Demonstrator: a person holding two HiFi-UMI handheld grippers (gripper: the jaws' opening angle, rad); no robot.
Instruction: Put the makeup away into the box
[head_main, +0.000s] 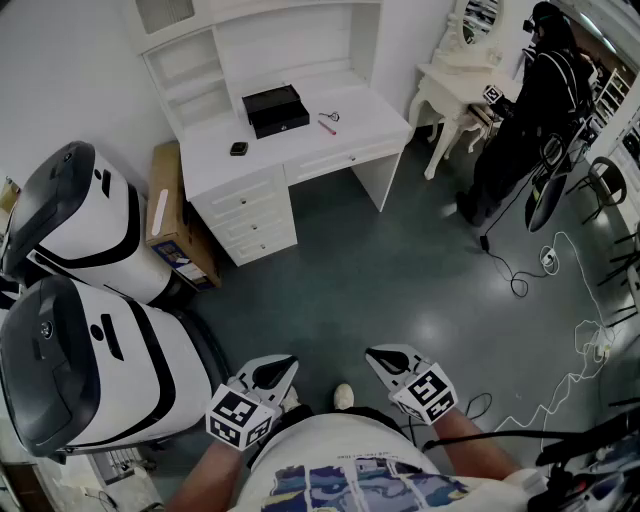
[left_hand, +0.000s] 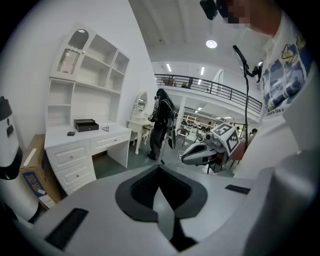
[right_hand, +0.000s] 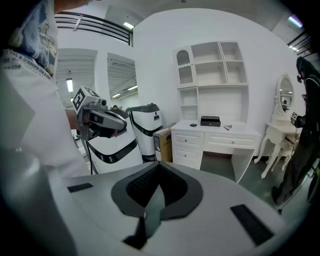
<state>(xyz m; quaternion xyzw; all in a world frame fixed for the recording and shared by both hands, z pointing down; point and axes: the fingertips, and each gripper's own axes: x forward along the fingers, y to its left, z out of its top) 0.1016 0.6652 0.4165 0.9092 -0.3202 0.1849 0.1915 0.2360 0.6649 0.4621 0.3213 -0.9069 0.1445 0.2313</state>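
Both pairs of fingers are clenched on nothing: left gripper (head_main: 281, 368) and right gripper (head_main: 380, 356), low in the frame. Up top, the black box (head_main: 276, 109) sits on the white worktop (head_main: 300, 145), a pink makeup stick (head_main: 327, 127) just right of it and a small black case (head_main: 238, 148) lower left; any print is too small to read.

My left gripper (left_hand: 160, 175) and right gripper (right_hand: 158, 172) wear smooth, matt, pale plastic shells, with dark ribbed pads (left_hand: 142, 187) that look rubbery. The floor (head_main: 400, 270) is smooth and glossy. The desk (head_main: 290, 142) looks like white painted wood with a satin finish, and the box (head_main: 276, 108) is matt black. The carton (head_main: 172, 215) is brown cardboard. The machines (head_main: 90, 220) have shiny white plastic casings. My shirt (head_main: 350, 470) is printed cloth.
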